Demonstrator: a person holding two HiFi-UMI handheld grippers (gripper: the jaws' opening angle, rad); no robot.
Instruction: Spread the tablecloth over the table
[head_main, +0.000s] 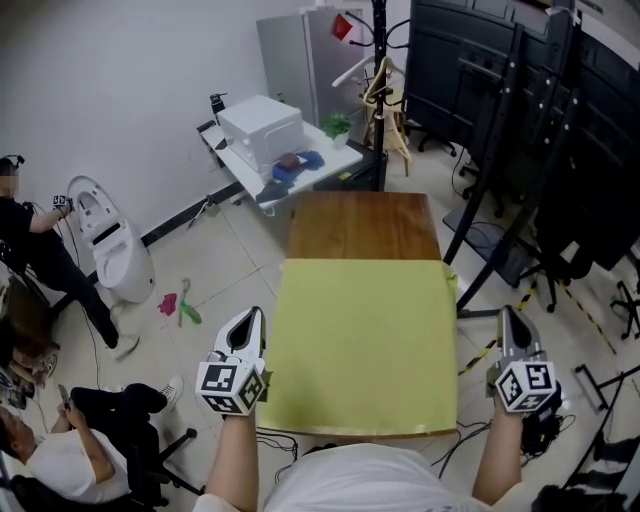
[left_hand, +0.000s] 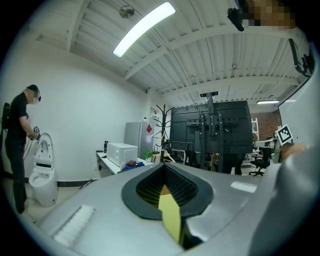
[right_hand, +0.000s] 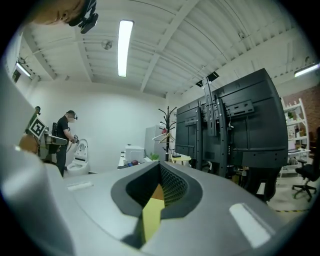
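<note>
A yellow tablecloth lies stretched over the near part of a wooden table, whose far end stays bare. My left gripper sits beside the cloth's left edge and my right gripper beyond its right edge, both pointing away from me. In the left gripper view, the left gripper is shut with a strip of the yellow tablecloth pinched between its jaws. In the right gripper view, the right gripper is likewise shut on a fold of the tablecloth.
A white side table with a microwave stands behind the wooden table, next to a coat rack. Black frames rise at the right. At the left are a white toilet, a standing person and a seated person.
</note>
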